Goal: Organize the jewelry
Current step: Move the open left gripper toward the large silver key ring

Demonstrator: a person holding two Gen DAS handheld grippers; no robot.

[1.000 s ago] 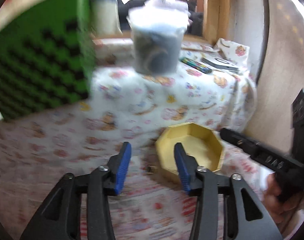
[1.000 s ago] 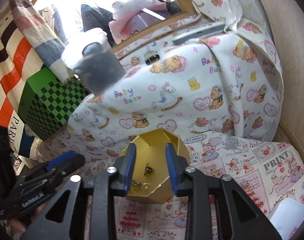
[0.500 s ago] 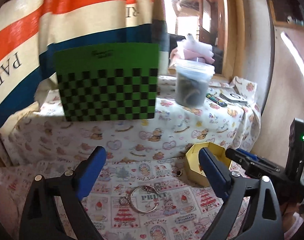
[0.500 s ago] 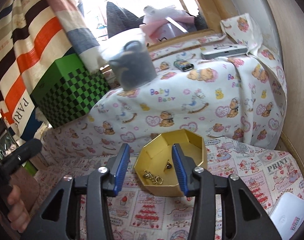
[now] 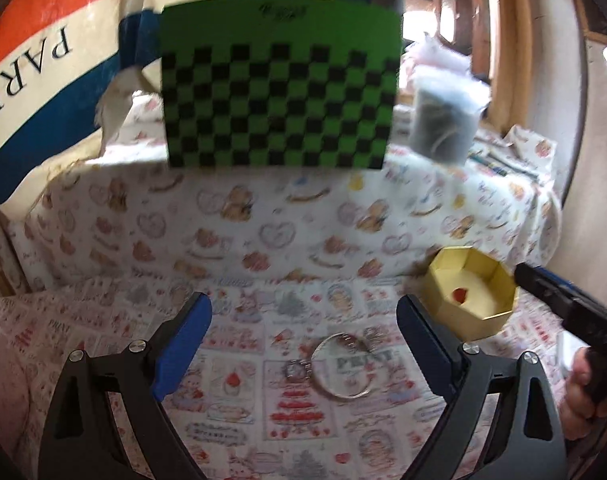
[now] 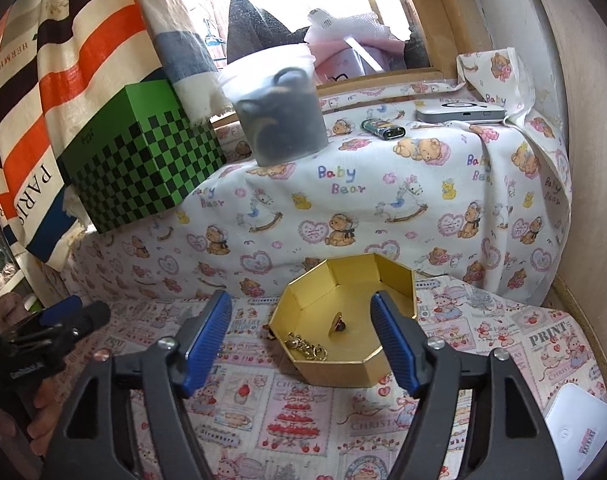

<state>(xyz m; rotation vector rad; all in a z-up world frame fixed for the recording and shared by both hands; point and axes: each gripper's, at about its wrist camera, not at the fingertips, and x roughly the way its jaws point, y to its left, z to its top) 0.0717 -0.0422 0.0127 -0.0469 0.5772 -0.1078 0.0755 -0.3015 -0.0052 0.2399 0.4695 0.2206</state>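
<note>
Bracelet (image 5: 341, 366), a thin silver ring with a small charm, lies flat on the printed cloth (image 5: 239, 412) between and just ahead of the left gripper (image 5: 303, 336) fingers, which are spread wide and grasp nothing. Right gripper (image 6: 299, 336) is likewise released and empty, its blue pads flanking the gold octagonal box (image 6: 343, 320), which holds a gold chain (image 6: 307, 348) and a small earring (image 6: 337, 324). Green checkered box (image 6: 143, 160) and a lidded plastic tub (image 6: 281, 110) sit on the raised ledge behind.
</note>
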